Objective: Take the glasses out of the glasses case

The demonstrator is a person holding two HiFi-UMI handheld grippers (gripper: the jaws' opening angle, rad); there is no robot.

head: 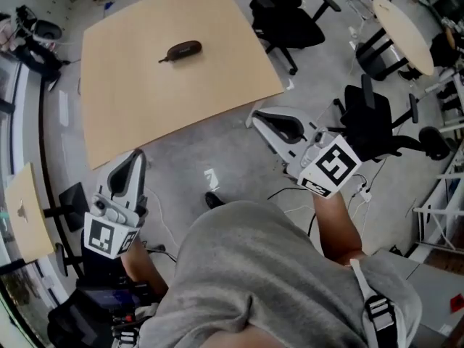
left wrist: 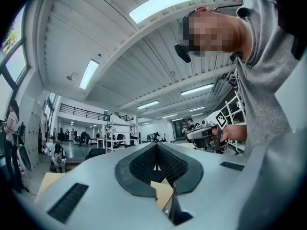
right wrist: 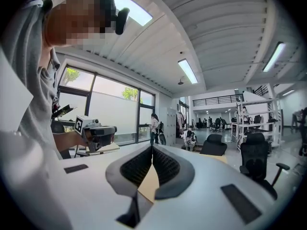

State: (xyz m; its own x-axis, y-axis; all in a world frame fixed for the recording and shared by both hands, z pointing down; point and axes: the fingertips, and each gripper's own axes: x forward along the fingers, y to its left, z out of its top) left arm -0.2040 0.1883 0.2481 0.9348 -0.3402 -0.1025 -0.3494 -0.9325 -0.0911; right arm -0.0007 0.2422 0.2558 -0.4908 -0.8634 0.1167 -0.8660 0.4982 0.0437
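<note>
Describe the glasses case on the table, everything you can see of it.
The glasses case is a small, dark brown, elongated oval with rounded ends and a slightly glossy top. It looks shut, though it is too small in the head view to make out a seam or hinge. A thin dark tab or strap sticks out at its left end. It lies flat and slightly slanted on the far part of the light wooden table, touching only the tabletop.

No word, brand or number is legible anywhere. The only printed signs are black-and-white square markers (head: 109, 236) on the cubes of the left tongs (head: 135, 156), at eight o'clock, and the right tongs (head: 255, 119), at three o'clock.
</note>
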